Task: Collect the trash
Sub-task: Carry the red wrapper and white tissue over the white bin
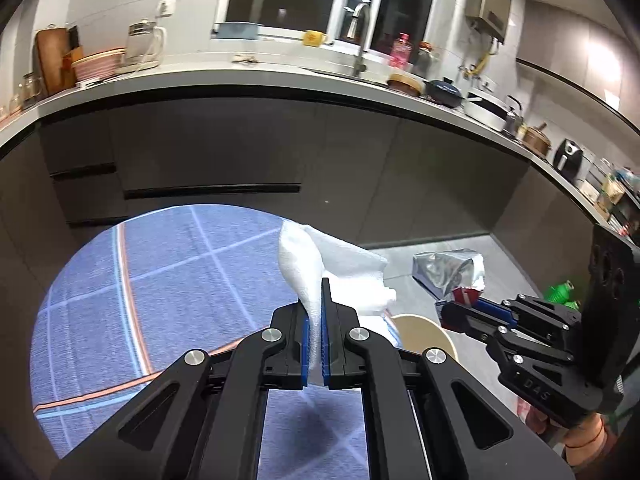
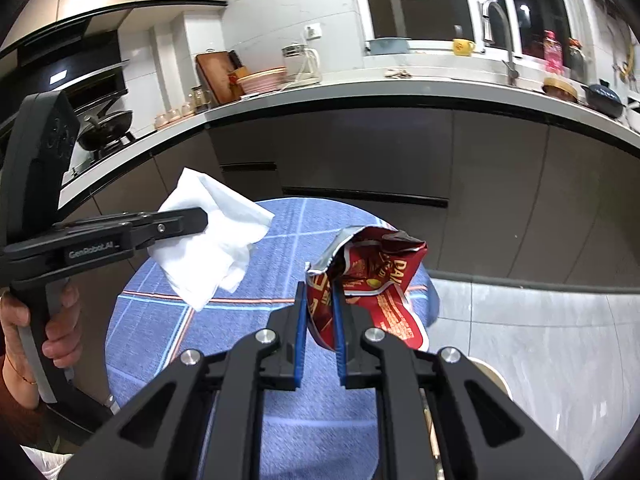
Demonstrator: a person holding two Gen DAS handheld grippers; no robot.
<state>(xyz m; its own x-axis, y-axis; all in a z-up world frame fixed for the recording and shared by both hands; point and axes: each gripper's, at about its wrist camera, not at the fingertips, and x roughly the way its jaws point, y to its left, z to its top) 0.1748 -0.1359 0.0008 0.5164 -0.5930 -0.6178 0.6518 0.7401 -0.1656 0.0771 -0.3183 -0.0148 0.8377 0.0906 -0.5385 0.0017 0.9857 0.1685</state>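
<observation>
Left wrist view shows the left gripper (image 1: 322, 320) clamped on a white tissue (image 1: 340, 268), its blue pads pressed flat against the fold, the sheet lifted clear of the round tabletop (image 1: 120, 300) with its blue checked cloth. To its right in the same view, the right gripper (image 1: 460, 312) grips a crumpled snack bag (image 1: 448, 268), silver inside showing. The right wrist view confirms it: the right gripper (image 2: 320, 320) pinches the red bag (image 2: 376, 276) near its lower left edge, jaws close but not fully together because of the foil between them, and the bag hangs above the tabletop's (image 2: 248, 312) far right edge. The left gripper (image 2: 192, 216) holds the tissue (image 2: 212, 248) over the tabletop's left side.

Both pieces of trash seem to be off the cloth, so the step in hand is likely carrying them to a bin; no bin shows in either view. To do it well, both grips should stay firm through the carry. The tissue is limp and light, so slow moves keep it from slipping out. The bag is stiff and springy, held only by an edge, and may twist or slide; keeping it upright and releasing only once it is over the bin would be safest.
</observation>
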